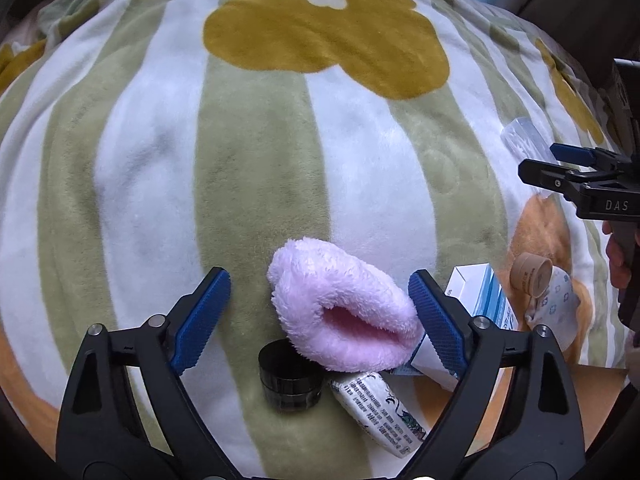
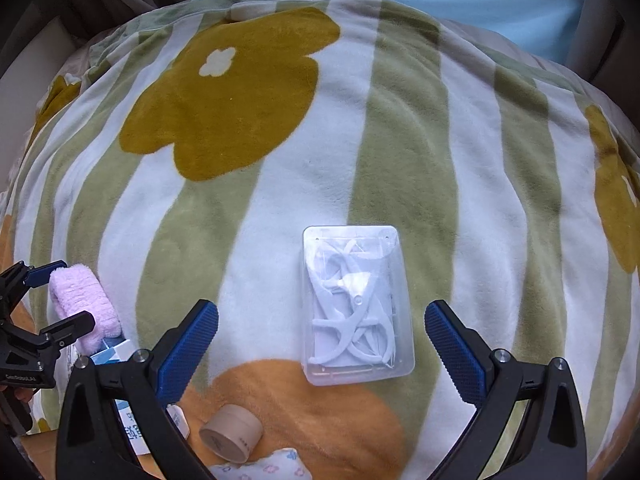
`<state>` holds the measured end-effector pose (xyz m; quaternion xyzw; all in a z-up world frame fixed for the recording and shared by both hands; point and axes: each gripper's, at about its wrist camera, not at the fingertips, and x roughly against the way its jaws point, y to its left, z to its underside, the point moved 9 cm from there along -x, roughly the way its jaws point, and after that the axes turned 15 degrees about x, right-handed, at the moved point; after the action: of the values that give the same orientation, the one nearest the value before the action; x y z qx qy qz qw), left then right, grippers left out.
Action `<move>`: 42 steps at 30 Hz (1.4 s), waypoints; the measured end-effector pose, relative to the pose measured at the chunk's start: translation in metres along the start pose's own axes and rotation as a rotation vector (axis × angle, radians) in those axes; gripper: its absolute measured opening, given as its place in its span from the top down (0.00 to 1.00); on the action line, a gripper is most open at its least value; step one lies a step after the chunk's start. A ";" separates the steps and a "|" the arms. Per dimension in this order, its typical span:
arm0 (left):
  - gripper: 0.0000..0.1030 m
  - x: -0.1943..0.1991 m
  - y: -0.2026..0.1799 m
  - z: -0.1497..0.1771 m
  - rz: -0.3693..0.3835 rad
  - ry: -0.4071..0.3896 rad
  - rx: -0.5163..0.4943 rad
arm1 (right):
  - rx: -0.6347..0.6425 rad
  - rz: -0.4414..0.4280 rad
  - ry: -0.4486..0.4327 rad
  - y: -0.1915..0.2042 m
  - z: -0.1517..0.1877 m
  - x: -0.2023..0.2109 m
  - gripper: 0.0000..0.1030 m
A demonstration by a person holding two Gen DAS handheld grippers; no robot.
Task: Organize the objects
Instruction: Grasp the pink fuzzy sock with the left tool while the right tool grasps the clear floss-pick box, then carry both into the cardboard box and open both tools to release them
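Left tool (image 1: 320,320) wide open around pink fluffy mitt (image 1: 340,312).

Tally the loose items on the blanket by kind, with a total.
Round jars: 2, black jar and tan jar
Boxes: 2, blue-white box and clear floss-pick box
Pink fluffy mitt: 1
Printed tube: 1
Floral pouch: 1
Total: 7
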<state>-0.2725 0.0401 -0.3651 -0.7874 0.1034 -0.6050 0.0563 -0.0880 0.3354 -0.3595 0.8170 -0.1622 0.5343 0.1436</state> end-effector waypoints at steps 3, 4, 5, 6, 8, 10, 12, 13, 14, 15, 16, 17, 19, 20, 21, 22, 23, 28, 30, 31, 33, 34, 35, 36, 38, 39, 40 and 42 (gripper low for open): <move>0.17 -0.006 -0.004 0.002 0.008 0.019 -0.031 | -0.009 0.004 0.010 -0.005 0.000 -0.010 0.02; 0.21 -0.007 -0.005 0.002 0.007 0.020 -0.042 | -0.013 0.001 0.012 -0.007 0.000 -0.012 0.06; 0.25 -0.008 -0.007 0.002 0.009 0.022 -0.053 | -0.016 -0.006 0.014 -0.008 0.001 -0.015 0.08; 0.30 -0.009 -0.009 0.002 0.011 0.024 -0.061 | -0.020 -0.008 0.017 -0.009 0.001 -0.016 0.11; 0.37 -0.010 -0.011 0.002 0.008 0.030 -0.072 | -0.027 -0.003 0.017 -0.012 0.002 -0.018 0.15; 0.46 -0.011 -0.011 0.001 -0.002 0.030 -0.080 | -0.034 -0.003 0.013 -0.015 0.003 -0.018 0.24; 0.53 -0.010 -0.010 0.000 -0.004 0.025 -0.084 | -0.040 0.003 0.010 -0.017 0.003 -0.016 0.31; 0.57 -0.009 -0.010 -0.001 -0.005 0.022 -0.083 | -0.043 0.008 0.010 -0.019 0.004 -0.015 0.36; 0.59 -0.008 -0.010 -0.001 -0.003 0.018 -0.081 | -0.046 0.013 0.007 -0.020 0.004 -0.014 0.40; 0.62 -0.007 -0.010 -0.002 -0.002 0.017 -0.078 | -0.048 0.018 0.005 -0.022 0.005 -0.013 0.46; 0.66 -0.005 -0.009 -0.003 0.002 0.014 -0.075 | -0.049 0.025 0.005 -0.023 0.006 -0.011 0.49; 0.68 -0.003 -0.008 -0.004 0.005 0.011 -0.071 | -0.049 0.027 0.002 -0.024 0.006 -0.009 0.49; 0.70 0.000 -0.008 -0.006 0.011 0.007 -0.069 | -0.049 0.032 -0.007 -0.025 0.006 -0.005 0.51; 0.71 0.003 -0.007 -0.007 0.012 0.001 -0.069 | -0.047 0.035 -0.012 -0.025 0.006 -0.003 0.51; 0.71 0.005 -0.007 -0.008 0.013 -0.005 -0.070 | -0.044 0.038 -0.017 -0.024 0.006 -0.001 0.51; 0.72 0.007 -0.007 -0.008 0.015 -0.009 -0.073 | -0.041 0.038 -0.024 -0.024 0.006 0.001 0.51; 0.72 0.010 -0.007 -0.009 0.014 -0.015 -0.075 | -0.039 0.039 -0.031 -0.023 0.004 0.003 0.51; 0.72 0.027 -0.007 -0.012 0.029 -0.041 -0.076 | -0.028 0.047 -0.061 -0.015 0.000 0.016 0.51; 0.72 0.038 -0.008 -0.015 0.040 -0.057 -0.071 | -0.024 0.048 -0.073 -0.009 -0.009 0.022 0.51; 0.72 0.044 -0.008 -0.016 0.045 -0.066 -0.070 | -0.020 0.049 -0.080 -0.007 -0.013 0.025 0.51; 0.72 0.057 -0.010 -0.019 0.051 -0.085 -0.072 | -0.013 0.052 -0.094 -0.006 -0.017 0.035 0.51; 0.72 0.064 -0.011 -0.020 0.055 -0.094 -0.073 | -0.010 0.054 -0.100 0.000 -0.025 0.037 0.51; 0.72 0.073 -0.012 -0.021 0.059 -0.104 -0.074 | -0.008 0.057 -0.106 0.003 -0.029 0.043 0.51; 0.72 0.081 -0.013 -0.021 0.063 -0.113 -0.075 | -0.006 0.059 -0.113 0.004 -0.031 0.051 0.51; 0.72 0.097 -0.015 -0.020 0.072 -0.132 -0.081 | -0.006 0.062 -0.134 0.007 -0.035 0.068 0.51; 0.72 0.104 -0.017 -0.019 0.075 -0.139 -0.083 | -0.007 0.064 -0.152 0.008 -0.036 0.078 0.51; 0.72 0.113 -0.018 -0.017 0.078 -0.148 -0.086 | -0.006 0.064 -0.167 0.010 -0.038 0.089 0.51; 0.72 0.129 -0.020 -0.012 0.086 -0.157 -0.090 | -0.002 0.064 -0.192 0.016 -0.038 0.109 0.51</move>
<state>-0.2507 0.0302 -0.2363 -0.8289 0.1594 -0.5334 0.0543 -0.0852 0.3246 -0.2432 0.8587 -0.2019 0.4577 0.1111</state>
